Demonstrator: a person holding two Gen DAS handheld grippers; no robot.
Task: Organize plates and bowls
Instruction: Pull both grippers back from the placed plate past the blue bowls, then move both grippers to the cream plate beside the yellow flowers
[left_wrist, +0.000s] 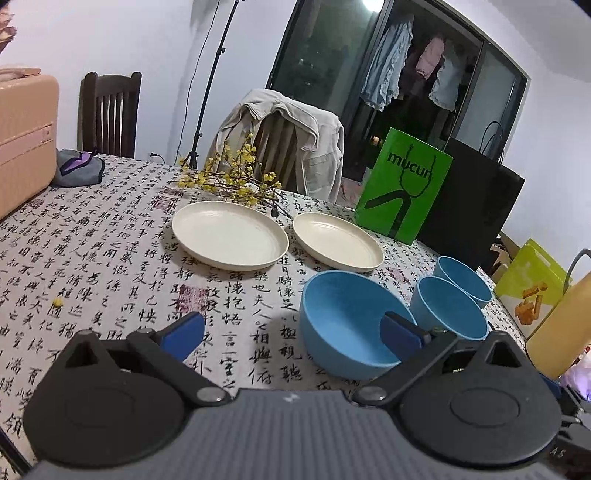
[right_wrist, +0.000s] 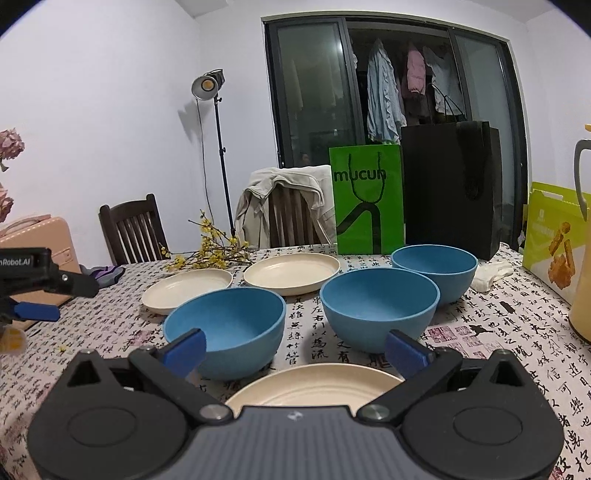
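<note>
The scene holds three cream plates and three blue bowls on the tabletop (right_wrist: 517, 325). Two far plates (left_wrist: 229, 235) (left_wrist: 338, 242) lie side by side near the yellow flower sprig (left_wrist: 236, 177). The near plate (right_wrist: 314, 384) lies directly beneath the right gripper (right_wrist: 295, 350). The bowls stand in a diagonal row: near bowl (right_wrist: 225, 328), middle bowl (right_wrist: 380, 306), far bowl (right_wrist: 434, 271), the last two touching or nearly so.

The step in hand appears to be a first pickup. For a sound grasp, each gripper should straddle a rim, one finger inside and one outside, then close squarely before lifting. Nesting bowl into bowl and plate onto plate calls for a level carry and a centred release.

The left gripper (left_wrist: 291, 332) has its jaws spread wide and holds nothing; its right finger overlaps the near bowl in view, but contact cannot be confirmed. The right gripper's jaws are likewise wide apart and empty, above the near plate.
</note>
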